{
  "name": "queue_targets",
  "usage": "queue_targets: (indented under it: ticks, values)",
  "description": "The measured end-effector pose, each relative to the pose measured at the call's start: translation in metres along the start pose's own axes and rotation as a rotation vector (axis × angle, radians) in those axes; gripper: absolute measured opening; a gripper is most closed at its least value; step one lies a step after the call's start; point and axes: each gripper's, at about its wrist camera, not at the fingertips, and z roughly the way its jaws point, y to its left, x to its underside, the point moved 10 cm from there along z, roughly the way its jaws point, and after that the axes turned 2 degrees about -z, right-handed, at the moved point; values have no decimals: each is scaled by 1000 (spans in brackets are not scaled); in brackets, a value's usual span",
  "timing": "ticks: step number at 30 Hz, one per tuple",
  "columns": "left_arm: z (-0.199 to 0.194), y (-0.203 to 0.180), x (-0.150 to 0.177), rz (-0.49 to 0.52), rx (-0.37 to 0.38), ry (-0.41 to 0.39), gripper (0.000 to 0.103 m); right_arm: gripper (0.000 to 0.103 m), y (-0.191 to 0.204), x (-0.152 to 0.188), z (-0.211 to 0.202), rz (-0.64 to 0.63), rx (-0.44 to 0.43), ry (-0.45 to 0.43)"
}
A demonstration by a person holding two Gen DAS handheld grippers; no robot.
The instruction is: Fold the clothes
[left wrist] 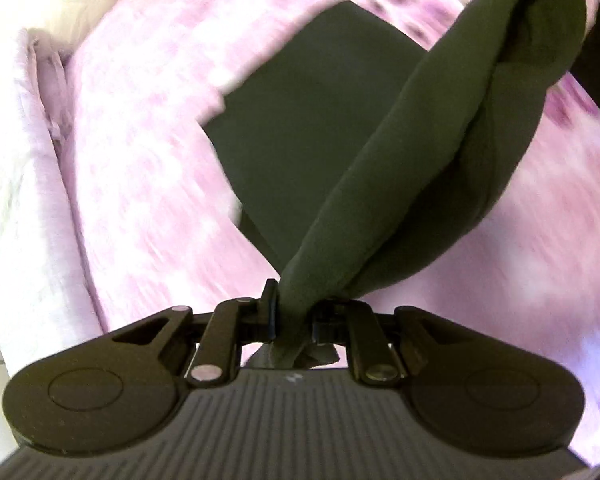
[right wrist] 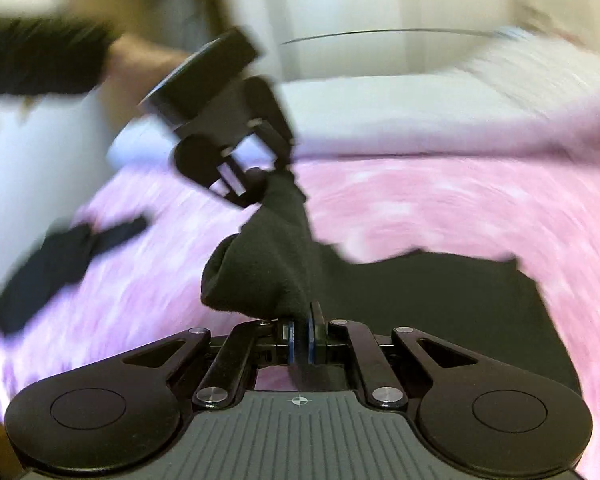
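A dark green-black garment hangs stretched between both grippers above a pink patterned bedspread. My left gripper is shut on one bunched edge of it. My right gripper is shut on another edge of the garment. The left gripper also shows in the right wrist view, up and left, holding the cloth's far end. Part of the garment lies flat on the bedspread at right. Both views are motion-blurred.
White pillows or bedding lie along the bed's far edge, with a white wall behind. Another dark piece of clothing lies on the bed at left. A pale folded sheet edge runs along the bed's left side.
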Motion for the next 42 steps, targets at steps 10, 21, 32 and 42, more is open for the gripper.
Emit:
queue_targets:
  ticks: [10,21,32,42]
  values:
    - [157,63,-152,11,65,29,37,5,-213,72,-7,584,160,-8]
    - [180,93,-133,-467,185,-21,38,46,-264,103,-15,883,125,-9]
    - [198,111,-120,-760,244,-54,33,5,-284,94,-25,972,151,-22]
    - [205,124,-126,-788,218,-91,36,4,-283,123,-29,1059,177,-20]
